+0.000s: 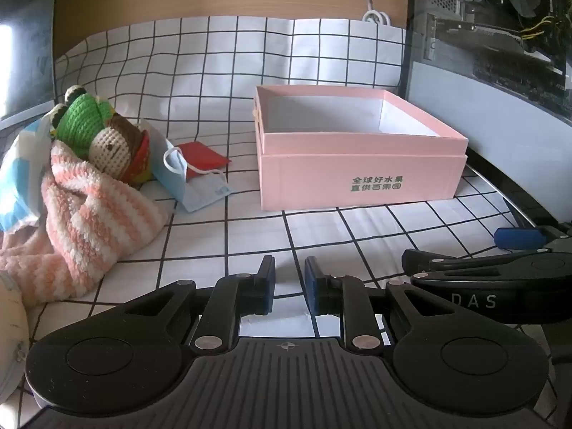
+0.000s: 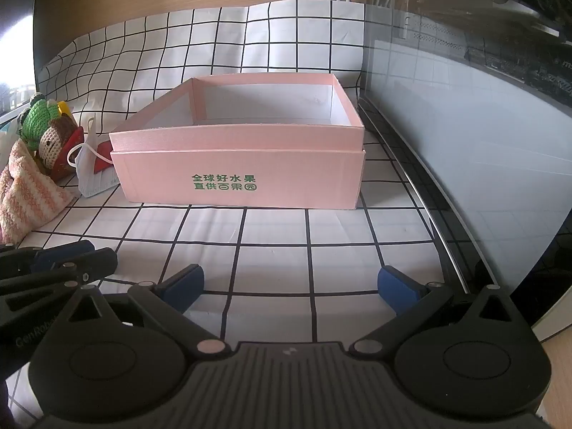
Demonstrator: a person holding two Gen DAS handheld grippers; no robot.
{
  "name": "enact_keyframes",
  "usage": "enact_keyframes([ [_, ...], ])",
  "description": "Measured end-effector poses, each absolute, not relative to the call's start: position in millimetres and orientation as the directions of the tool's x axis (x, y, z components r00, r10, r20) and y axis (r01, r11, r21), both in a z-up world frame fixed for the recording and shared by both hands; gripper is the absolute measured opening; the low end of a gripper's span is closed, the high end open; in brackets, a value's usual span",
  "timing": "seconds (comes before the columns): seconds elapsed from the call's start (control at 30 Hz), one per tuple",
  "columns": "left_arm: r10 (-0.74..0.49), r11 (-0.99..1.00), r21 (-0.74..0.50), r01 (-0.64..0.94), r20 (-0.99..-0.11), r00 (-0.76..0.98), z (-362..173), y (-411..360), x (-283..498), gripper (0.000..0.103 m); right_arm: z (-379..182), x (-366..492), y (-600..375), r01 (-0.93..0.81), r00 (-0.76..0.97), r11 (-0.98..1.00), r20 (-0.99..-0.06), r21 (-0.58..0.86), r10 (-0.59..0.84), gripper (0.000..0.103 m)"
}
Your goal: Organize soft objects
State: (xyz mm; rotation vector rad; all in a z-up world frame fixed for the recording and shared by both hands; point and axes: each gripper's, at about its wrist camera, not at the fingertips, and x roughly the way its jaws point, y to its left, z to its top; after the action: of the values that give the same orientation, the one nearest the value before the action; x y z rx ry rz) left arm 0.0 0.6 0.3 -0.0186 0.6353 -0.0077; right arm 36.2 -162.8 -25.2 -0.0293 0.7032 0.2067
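Left claw (image 1: 289, 279) nearly clenched, empty; right claw (image 2: 291, 284) released wide, pink box (image 2: 236, 175) ahead.

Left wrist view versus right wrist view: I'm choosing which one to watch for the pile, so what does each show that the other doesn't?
Only the left wrist view shows the blue-and-white cloth behind the striped towel and the left gripper, jaws narrow with nothing between them. Only the right wrist view shows the right gripper, jaws wide. Both show the empty pink box, the crocheted toys and the face mask.
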Motion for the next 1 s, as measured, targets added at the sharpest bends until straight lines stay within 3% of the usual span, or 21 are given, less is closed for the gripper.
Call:
enact_keyframes([
  [1.0, -0.007, 1.0, -0.009, 0.001, -0.594, 0.805, 0.1, 0.4, 0.0, 0.022, -25.4, 36.2, -162.8, -0.198, 0.743, 0.979, -0.645, 0.043, 0.179, 0.103],
])
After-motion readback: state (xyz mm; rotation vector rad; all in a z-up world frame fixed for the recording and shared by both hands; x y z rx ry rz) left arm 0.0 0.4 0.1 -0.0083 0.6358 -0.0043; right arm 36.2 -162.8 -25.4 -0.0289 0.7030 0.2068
